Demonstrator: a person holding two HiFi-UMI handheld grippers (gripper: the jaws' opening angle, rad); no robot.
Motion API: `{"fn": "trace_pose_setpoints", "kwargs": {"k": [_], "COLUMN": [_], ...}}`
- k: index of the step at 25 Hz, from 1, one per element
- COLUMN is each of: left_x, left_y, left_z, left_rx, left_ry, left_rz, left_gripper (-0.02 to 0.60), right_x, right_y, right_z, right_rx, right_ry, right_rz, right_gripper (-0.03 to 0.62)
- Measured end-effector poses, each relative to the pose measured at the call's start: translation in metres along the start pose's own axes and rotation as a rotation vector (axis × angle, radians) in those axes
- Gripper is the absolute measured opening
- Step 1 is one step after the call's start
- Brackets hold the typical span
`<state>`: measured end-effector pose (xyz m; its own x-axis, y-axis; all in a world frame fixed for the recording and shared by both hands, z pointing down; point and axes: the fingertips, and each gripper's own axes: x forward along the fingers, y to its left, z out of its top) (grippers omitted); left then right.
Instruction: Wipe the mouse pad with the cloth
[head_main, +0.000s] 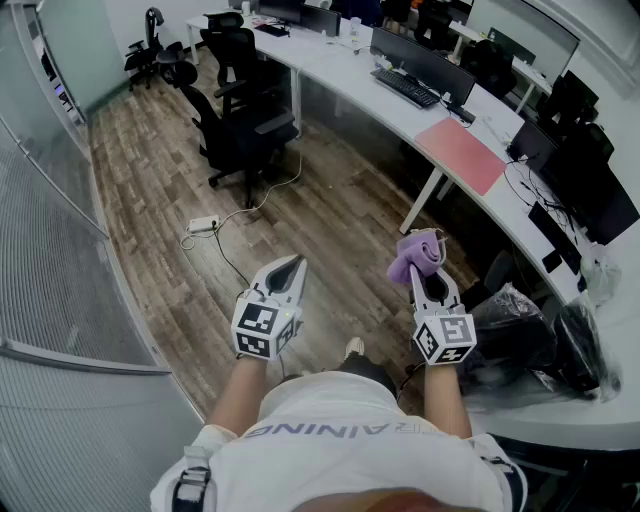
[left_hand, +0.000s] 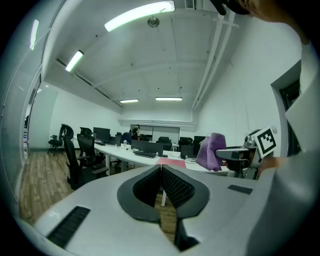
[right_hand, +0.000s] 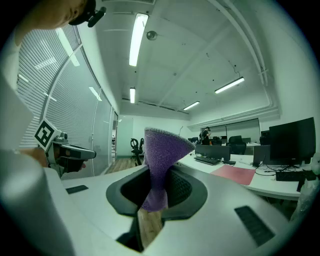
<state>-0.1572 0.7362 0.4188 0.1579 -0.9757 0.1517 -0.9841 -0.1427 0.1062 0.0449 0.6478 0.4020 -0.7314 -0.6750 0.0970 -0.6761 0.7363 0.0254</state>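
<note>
A purple cloth (head_main: 417, 254) is pinched in my right gripper (head_main: 428, 276), which is shut on it; the cloth (right_hand: 159, 161) fans upward from between the jaws in the right gripper view. A red mouse pad (head_main: 462, 153) lies on the long white desk (head_main: 380, 92), well ahead of both grippers, and it shows again as the mouse pad (right_hand: 234, 175). My left gripper (head_main: 287, 277) is held over the wooden floor, jaws shut with nothing between them; the left gripper (left_hand: 161, 176) also sees the purple cloth (left_hand: 212, 151) to its right.
Black office chairs (head_main: 238, 120) stand on the wood floor left of the desk. A keyboard (head_main: 405, 88) and monitors (head_main: 422, 63) sit on the desk beyond the pad. A white power strip (head_main: 204, 225) with cable lies on the floor. A glass wall with blinds (head_main: 50, 270) runs along the left.
</note>
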Motion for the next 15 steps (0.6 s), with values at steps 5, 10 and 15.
{"fn": "trace_pose_setpoints", "kwargs": {"k": [5, 10, 15], "left_x": [0.000, -0.003, -0.006], "left_y": [0.005, 0.005, 0.006], "left_z": [0.000, -0.005, -0.007], "left_rx": [-0.011, -0.021, -0.030], "left_ry": [0.001, 0.005, 0.006], "left_rz": [0.000, -0.005, -0.011], "left_gripper": [0.032, 0.032, 0.032], "right_x": [0.003, 0.003, 0.003], "right_y": [0.006, 0.010, 0.012], "right_z": [0.001, -0.001, -0.003], "right_rx": [-0.011, -0.012, 0.016], "right_ry": [-0.003, 0.001, 0.007], "right_rz": [0.003, -0.002, -0.001], "right_gripper": [0.086, 0.086, 0.086]}}
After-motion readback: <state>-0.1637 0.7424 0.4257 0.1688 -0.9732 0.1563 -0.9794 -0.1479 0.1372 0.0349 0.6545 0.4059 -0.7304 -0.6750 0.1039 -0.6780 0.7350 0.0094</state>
